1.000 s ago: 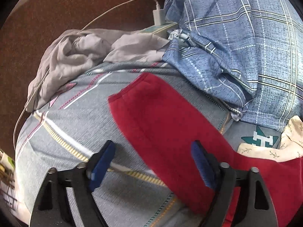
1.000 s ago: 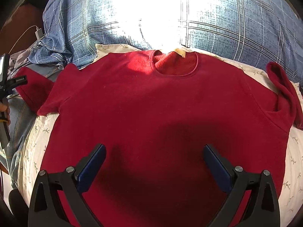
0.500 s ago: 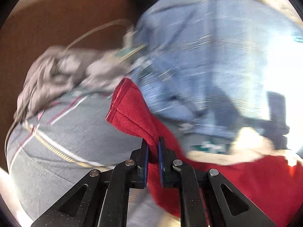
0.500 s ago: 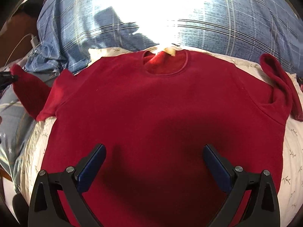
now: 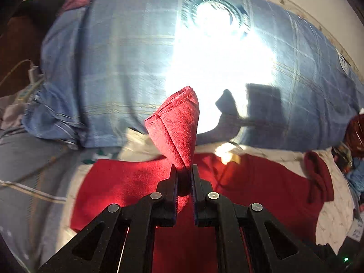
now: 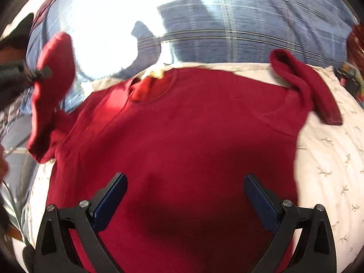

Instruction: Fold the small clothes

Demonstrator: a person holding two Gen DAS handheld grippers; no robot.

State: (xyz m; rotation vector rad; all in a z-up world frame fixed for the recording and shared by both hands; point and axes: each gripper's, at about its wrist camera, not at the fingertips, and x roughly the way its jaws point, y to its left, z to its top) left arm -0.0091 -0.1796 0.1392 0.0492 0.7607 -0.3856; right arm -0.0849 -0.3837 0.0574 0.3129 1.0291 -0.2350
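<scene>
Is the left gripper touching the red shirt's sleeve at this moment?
Touching. In the left wrist view the left gripper has its jaws shut on the sleeve of the red shirt, the cuff sticking up past them.

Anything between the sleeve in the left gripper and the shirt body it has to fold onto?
Nothing visible. The left gripper holds the sleeve raised, and the red shirt lies flat and bare; the right gripper hovers open over its lower part.
</scene>
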